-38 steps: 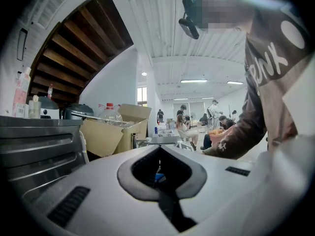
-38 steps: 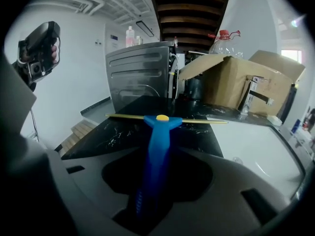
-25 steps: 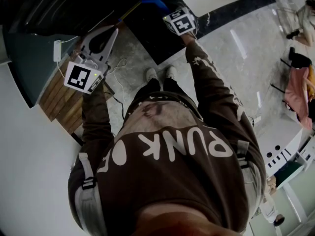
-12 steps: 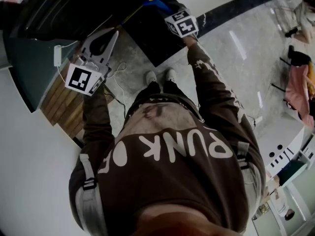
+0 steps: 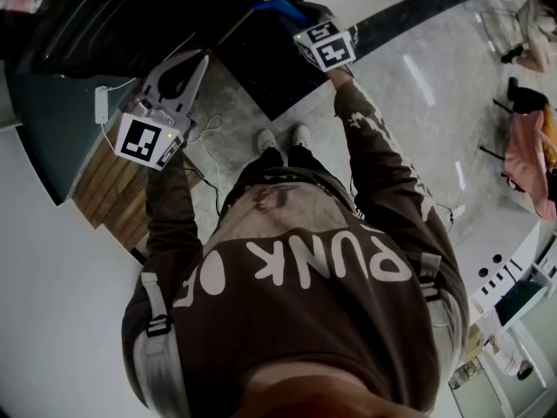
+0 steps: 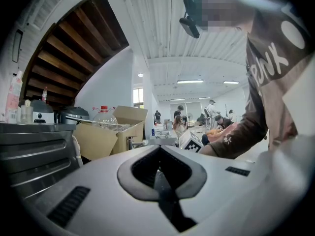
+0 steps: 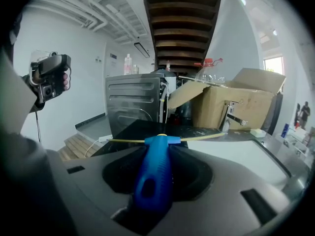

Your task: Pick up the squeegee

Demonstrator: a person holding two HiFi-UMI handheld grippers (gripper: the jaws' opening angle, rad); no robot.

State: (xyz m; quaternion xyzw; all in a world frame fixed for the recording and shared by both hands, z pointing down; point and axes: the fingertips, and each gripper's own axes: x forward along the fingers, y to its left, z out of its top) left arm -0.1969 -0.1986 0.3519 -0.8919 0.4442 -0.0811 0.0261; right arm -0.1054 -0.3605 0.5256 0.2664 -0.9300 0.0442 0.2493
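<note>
The squeegee [image 7: 156,173] has a blue handle and a thin yellow blade [image 7: 206,137] across its far end. My right gripper [image 7: 160,149] is shut on the handle and holds the squeegee above a black counter [image 7: 129,131]. In the head view the right gripper [image 5: 300,17] is at the top centre, and the blue squeegee [image 5: 277,0] pokes out beyond it. My left gripper [image 5: 198,61] is held out to the left with its jaws together and nothing between them. The left gripper view shows its fingers [image 6: 160,151] meeting over the room.
A metal appliance [image 7: 133,100], a cardboard box [image 7: 231,107] and a faucet [image 7: 229,118] stand behind the counter. A white worktop [image 7: 241,151] lies to the right. Wooden steps [image 5: 113,190] and a cable [image 5: 204,124] are on the floor at left. Several people sit far off [image 6: 197,119].
The right gripper has risen with the squeegee, moving towards the top of the head view. The left gripper has stayed put.
</note>
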